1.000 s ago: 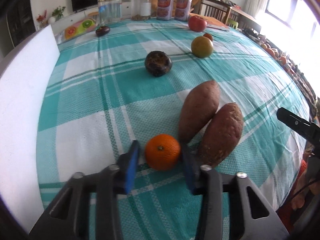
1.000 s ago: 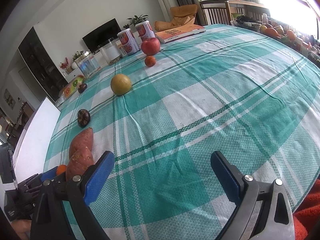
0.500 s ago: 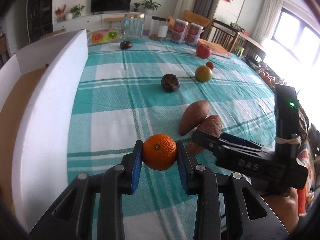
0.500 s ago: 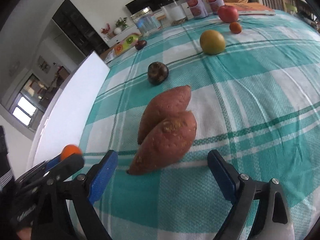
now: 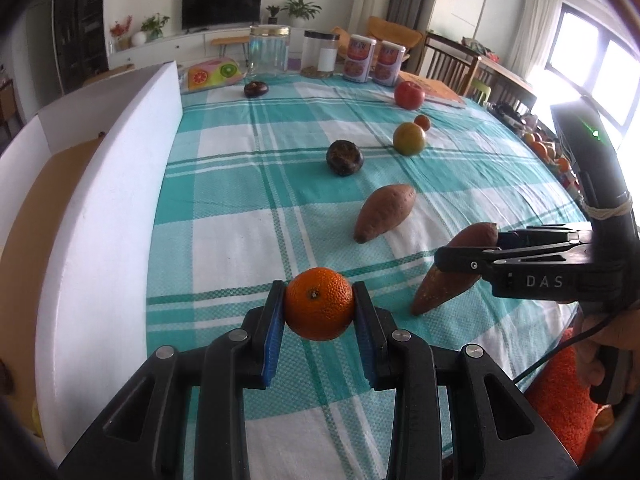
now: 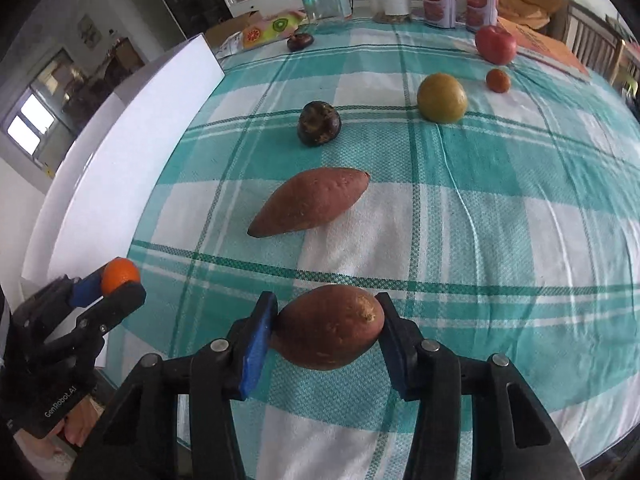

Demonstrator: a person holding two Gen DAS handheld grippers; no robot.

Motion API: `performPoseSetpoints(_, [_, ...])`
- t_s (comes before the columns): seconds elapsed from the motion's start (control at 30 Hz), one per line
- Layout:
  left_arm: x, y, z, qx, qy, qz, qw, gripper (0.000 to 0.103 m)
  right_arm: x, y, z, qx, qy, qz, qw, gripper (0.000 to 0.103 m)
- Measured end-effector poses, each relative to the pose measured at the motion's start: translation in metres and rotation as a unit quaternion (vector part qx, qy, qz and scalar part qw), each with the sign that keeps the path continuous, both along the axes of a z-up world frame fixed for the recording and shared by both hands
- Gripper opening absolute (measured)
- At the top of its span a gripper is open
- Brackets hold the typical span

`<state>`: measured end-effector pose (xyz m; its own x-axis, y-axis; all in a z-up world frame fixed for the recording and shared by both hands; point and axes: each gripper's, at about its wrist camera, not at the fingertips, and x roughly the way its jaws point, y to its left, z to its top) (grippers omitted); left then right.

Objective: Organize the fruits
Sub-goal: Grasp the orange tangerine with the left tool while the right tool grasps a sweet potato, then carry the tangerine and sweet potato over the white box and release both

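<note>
My left gripper (image 5: 319, 309) is shut on an orange (image 5: 320, 309) and holds it above the checked tablecloth (image 5: 248, 184); it also shows at the left of the right wrist view (image 6: 120, 276). My right gripper (image 6: 327, 330) is shut on a sweet potato (image 6: 330, 326), lifted off the cloth; in the left wrist view that sweet potato (image 5: 448, 280) hangs tilted from the right gripper (image 5: 468, 258). A second sweet potato (image 6: 310, 200) lies on the cloth ahead. A white box (image 5: 100, 208) with a brown floor stands along the left.
Further back lie a dark round fruit (image 6: 319, 123), a yellow-green fruit (image 6: 442, 97), a small orange fruit (image 6: 497, 80), a red apple (image 6: 495, 44) and another dark fruit (image 6: 300, 42). Jars (image 5: 269, 50) and cans (image 5: 360, 59) line the far edge.
My left gripper closed on the orange and lifted it. My right gripper swung over to the nearer sweet potato, closed on it and raised it away from the other one.
</note>
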<state>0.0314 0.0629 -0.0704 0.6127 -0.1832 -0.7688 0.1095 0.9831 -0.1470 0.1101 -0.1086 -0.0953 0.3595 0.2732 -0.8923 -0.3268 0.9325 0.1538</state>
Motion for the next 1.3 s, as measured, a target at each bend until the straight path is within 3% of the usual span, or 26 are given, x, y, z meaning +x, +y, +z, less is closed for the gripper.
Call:
performPoseSetpoints(0.1, [0.002, 0.004, 0.005, 0.003, -0.003, 0.013, 0.9999, 0.033, 0.000, 0.002, -0.006, 0.008, -0.030, -0.016, 0.999, 0.050])
performPoseSetpoints(0.27, [0.000, 0.009, 0.009, 0.028, -0.010, 0.026, 0.9992, 0.033, 0.005, -0.039, -0.030, 0.142, 0.005, -0.088, 0.986, 0.050])
performPoseSetpoints(0.33, [0.001, 0.010, 0.007, 0.031, -0.007, 0.028, 0.9991, 0.033, 0.003, -0.052, -0.034, 0.172, 0.010, -0.107, 0.979, 0.051])
performPoseSetpoints(0.57, [0.003, 0.008, 0.008, 0.035, -0.010, 0.028, 0.9989, 0.033, -0.008, -0.047, -0.032, 0.146, -0.006, -0.114, 0.983, 0.060])
performPoseSetpoints(0.63, [0.002, 0.006, 0.010, 0.031, -0.013, 0.025, 0.9991, 0.033, -0.010, -0.031, -0.031, 0.108, -0.031, -0.110, 0.988, 0.064])
performPoseSetpoints(0.7, [-0.001, 0.005, 0.013, 0.027, -0.016, 0.020, 0.9993, 0.033, -0.011, -0.024, -0.031, 0.095, -0.048, -0.115, 0.988, 0.061])
performPoseSetpoints(0.9, [-0.013, 0.020, 0.029, 0.003, -0.024, 0.020, 0.9995, 0.033, -0.016, -0.053, -0.027, 0.216, -0.020, -0.136, 0.967, 0.041])
performPoseSetpoints(1.03, [-0.016, 0.037, 0.044, -0.030, -0.032, 0.034, 0.9985, 0.033, -0.013, -0.051, -0.026, 0.208, -0.008, -0.129, 0.970, 0.041])
performPoseSetpoints(1.17, [-0.020, 0.050, 0.057, -0.047, -0.045, 0.044, 0.9969, 0.033, -0.015, -0.054, -0.022, 0.257, 0.000, -0.137, 0.956, 0.041])
performPoseSetpoints(1.3, [-0.027, 0.070, 0.075, -0.063, -0.061, 0.058, 0.9945, 0.033, -0.018, -0.051, 0.004, 0.290, -0.025, -0.133, 0.947, 0.040])
